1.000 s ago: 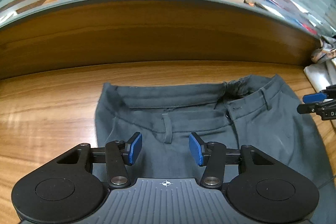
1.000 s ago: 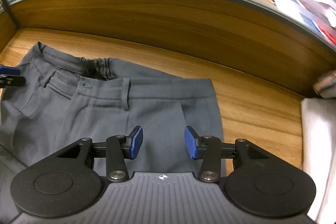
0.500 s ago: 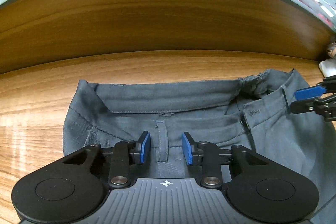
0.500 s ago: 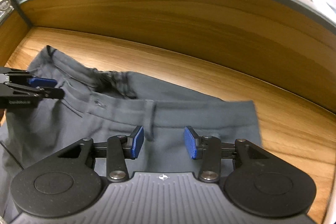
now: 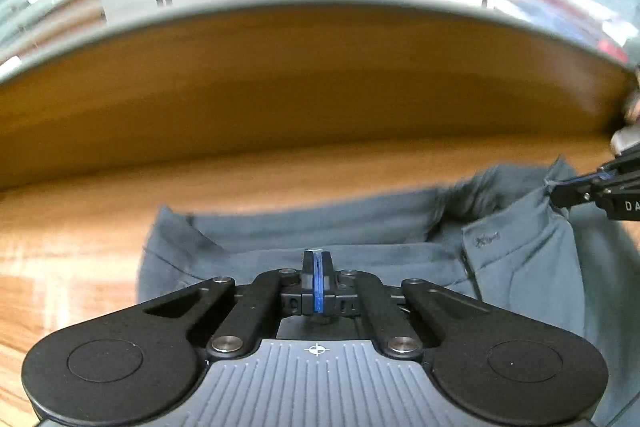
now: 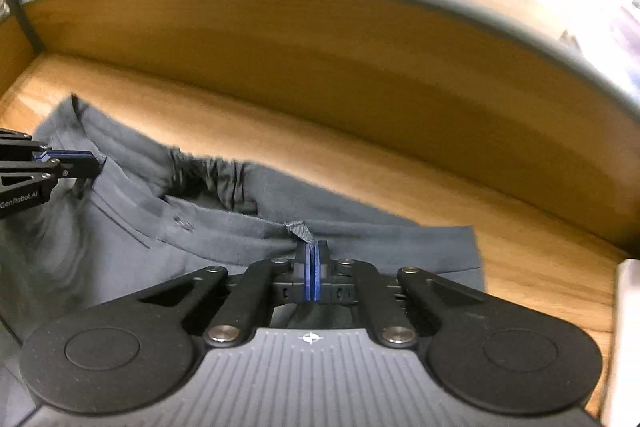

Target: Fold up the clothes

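A pair of grey trousers (image 5: pixel 360 227) lies on the wooden table, waistband towards the back wall; it also shows in the right wrist view (image 6: pixel 120 239). My left gripper (image 5: pixel 317 259) is shut on the waistband at the left part of the trousers. My right gripper (image 6: pixel 312 247) is shut on the waistband at a belt loop (image 6: pixel 299 229) on the right part. Each gripper shows in the other's view: the right one (image 5: pixel 560 187) at the far right edge, the left one (image 6: pixel 94 163) at the far left edge, both pinching cloth.
The wooden table (image 5: pixel 280 179) ends at a wooden back wall (image 5: pixel 304 79) with frosted glass above. A side wall (image 6: pixel 12 55) closes the left corner. A white object (image 6: pixel 628 327) lies at the table's right edge.
Both grippers have moved forward and down onto the waistband and closed on it; they were open before. The cloth near each grip is pulled up slightly.
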`<state>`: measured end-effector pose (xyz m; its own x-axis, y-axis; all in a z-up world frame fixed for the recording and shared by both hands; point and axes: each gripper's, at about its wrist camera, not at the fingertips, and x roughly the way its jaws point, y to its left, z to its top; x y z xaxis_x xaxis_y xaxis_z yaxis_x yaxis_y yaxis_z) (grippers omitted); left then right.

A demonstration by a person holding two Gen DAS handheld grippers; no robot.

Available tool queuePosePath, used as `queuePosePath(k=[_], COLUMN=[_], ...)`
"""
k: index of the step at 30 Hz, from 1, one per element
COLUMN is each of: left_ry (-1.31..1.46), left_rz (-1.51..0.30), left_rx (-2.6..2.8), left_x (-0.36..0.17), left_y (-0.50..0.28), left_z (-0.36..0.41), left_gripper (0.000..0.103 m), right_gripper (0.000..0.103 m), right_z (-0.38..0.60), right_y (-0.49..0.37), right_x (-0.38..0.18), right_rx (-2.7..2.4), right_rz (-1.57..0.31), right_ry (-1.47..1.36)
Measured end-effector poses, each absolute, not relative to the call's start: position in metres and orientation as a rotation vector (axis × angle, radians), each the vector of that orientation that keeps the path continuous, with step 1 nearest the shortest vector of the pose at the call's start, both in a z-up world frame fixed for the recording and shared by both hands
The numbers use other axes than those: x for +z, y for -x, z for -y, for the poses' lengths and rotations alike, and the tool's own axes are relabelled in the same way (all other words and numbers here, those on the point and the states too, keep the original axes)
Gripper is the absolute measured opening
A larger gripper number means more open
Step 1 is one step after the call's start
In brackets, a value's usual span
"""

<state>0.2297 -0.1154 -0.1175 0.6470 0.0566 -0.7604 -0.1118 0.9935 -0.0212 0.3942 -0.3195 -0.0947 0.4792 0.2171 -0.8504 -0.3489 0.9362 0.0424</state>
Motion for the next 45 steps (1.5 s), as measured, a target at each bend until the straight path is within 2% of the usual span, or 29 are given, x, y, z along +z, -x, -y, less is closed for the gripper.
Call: queuePosePath(k=[5, 15, 16, 18, 21, 22, 24, 28, 32, 38, 41, 45], left_ry=[0.067, -0.012, -0.017, -0.008, 0.027, 0.039, 0.051, 0.056, 0.018, -0.019, 0.009, 0.053], left_rz=[-0.803, -0.912, -0.916, -0.920, -0.852, -0.823, -0.803, -0.804, -0.817, -0.863, -0.870, -0.891], left_rx=[0.107, 0.095, 0.087, 0.063, 0.055, 0.055, 0.060, 0.051, 0.064, 0.119, 0.112, 0.067], left_x=[-0.108, -0.153, -0.154, -0.149, -0.118, -0.106, -0.082, -0.044, -0.017, -0.007, -0.013, -0.026], left_y=[-0.240, -0.263, -0.264, -0.262, -0.243, -0.238, -0.227, -0.196, -0.171, -0.123, -0.107, -0.097], left_z=[0.115, 0.118, 0.117, 0.114, 0.091, 0.088, 0.081, 0.070, 0.061, 0.030, 0.014, -0.011], left_gripper=[0.002, 0.003, 0.003, 0.007, 0.011, 0.011, 0.019, 0.021, 0.030, 0.033, 0.043, 0.044], right_gripper=[0.001, 0.002, 0.003, 0.019, 0.031, 0.032, 0.033, 0.035, 0.035, 0.037, 0.041, 0.042], right_z=[0.330, 0.315, 0.315, 0.315, 0.319, 0.320, 0.323, 0.329, 0.337, 0.355, 0.354, 0.346], right_y=[-0.388, -0.416, -0.417, -0.415, -0.406, -0.403, -0.391, -0.360, -0.329, -0.271, -0.238, -0.189], right_x=[-0.067, -0.118, -0.121, -0.121, -0.105, -0.099, -0.083, -0.046, -0.010, 0.026, 0.034, 0.037], right_rx=[0.305, 0.320, 0.320, 0.314, 0.321, 0.323, 0.321, 0.306, 0.287, 0.280, 0.272, 0.223], right_rz=[-0.944, -1.048, -1.056, -1.052, -1.037, -1.032, -1.018, -0.982, -0.941, -0.902, -0.885, -0.870], right_ry=[0.130, 0.177, 0.178, 0.194, 0.203, 0.204, 0.201, 0.187, 0.160, 0.110, 0.086, 0.064])
